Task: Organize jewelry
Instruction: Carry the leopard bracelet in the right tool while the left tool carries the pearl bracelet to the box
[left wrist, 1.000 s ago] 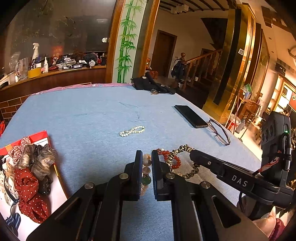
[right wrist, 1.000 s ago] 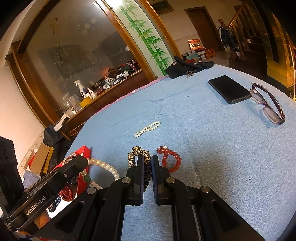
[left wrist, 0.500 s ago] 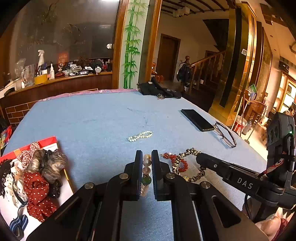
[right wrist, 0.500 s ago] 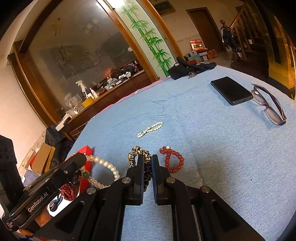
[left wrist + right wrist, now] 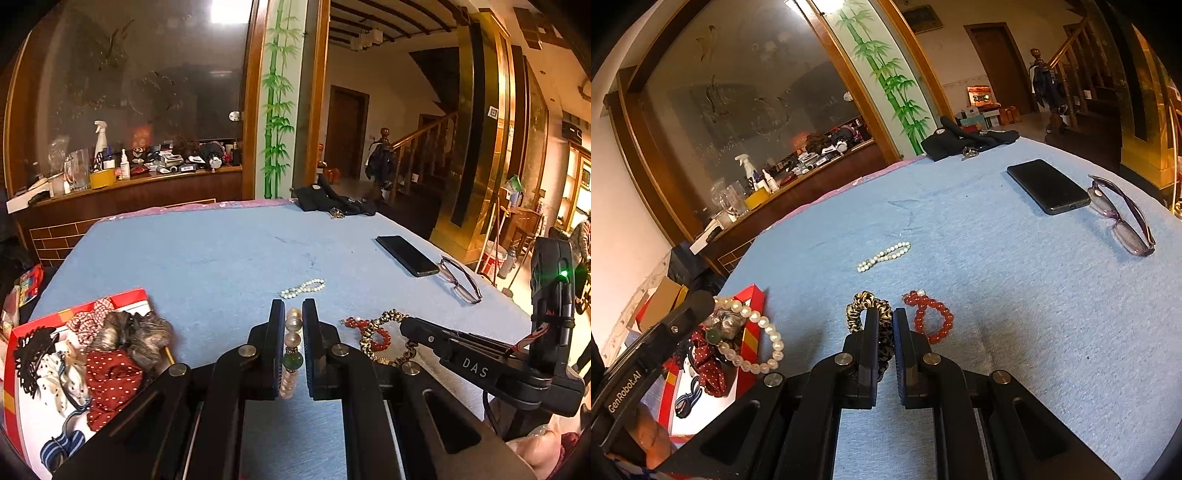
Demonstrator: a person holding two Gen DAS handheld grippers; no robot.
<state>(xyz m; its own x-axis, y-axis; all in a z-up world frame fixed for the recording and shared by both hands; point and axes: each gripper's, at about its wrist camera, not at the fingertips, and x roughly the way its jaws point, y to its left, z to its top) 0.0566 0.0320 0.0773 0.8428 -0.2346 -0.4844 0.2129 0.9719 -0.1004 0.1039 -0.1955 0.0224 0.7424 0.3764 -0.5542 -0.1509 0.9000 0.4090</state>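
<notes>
My left gripper (image 5: 293, 325) is closed tight on a pearl bracelet (image 5: 753, 332), the beads pinched between the pads and the loop hanging free beside the red box (image 5: 755, 306); a single green bead (image 5: 293, 361) sits in the strand just behind my fingertips. In the right wrist view that loop dangles at the box's near corner, partly over the blue tablecloth (image 5: 997, 277). The box itself holds a heap of fabric hair ties (a red polka-dot scrunchie (image 5: 110, 376) is the easiest to pick out) and lies at the cloth's edge. My right gripper (image 5: 885, 325) is also clamped shut, on a leopard-print scrunchie (image 5: 866, 301) whose upper loop pokes out above my fingers; whether its lower end touches the cloth I cannot tell. Measured from the red box, the scrunchie is a little way off across the cloth, and a red bead bracelet (image 5: 929, 317) lies flat just beyond it, close beside my right fingers but not gripped. Further from the box, toward the middle of the table, a small white bead bracelet (image 5: 884, 256) lies doubled over on itself. Well apart from the box, near the opposite edge, a black phone (image 5: 1047, 186) lies face up with a pair of glasses (image 5: 1123, 221) just beside it.
</notes>
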